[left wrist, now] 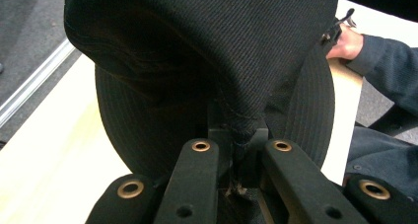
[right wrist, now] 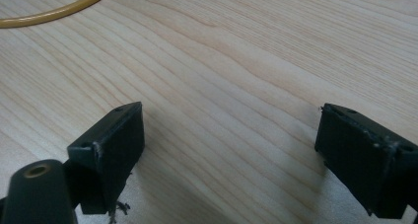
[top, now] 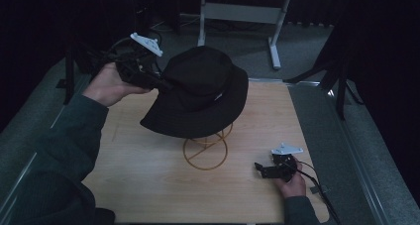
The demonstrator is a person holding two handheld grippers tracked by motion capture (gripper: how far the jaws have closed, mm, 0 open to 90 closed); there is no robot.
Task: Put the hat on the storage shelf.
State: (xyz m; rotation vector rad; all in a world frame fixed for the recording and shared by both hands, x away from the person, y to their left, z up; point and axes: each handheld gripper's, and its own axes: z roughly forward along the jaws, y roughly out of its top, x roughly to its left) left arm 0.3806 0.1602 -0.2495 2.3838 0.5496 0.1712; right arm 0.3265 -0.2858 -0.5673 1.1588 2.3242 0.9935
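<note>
Black hat (top: pixel 203 93) brim tilted, left tongs (top: pixel 161 84) pinching

We wear a dark green long-sleeved top (top: pixel 59 150). Our two black grippers, left (left wrist: pixel 235 135) and right (right wrist: pixel 229 155), carry brass-ringed screw holes, grey three-cornered plates and trailing black cables.

the left gripper (left wrist: pixel 240 157) has its two black jaws closed on a fold of a black twill fabric bucket hat (left wrist: pixel 207 61), whose stitched brim hangs behind; pale wooden table (left wrist: pixel 44 150) lies below; at upper right, a hand (left wrist: pixel 347 44) in a dark sleeve.
</note>
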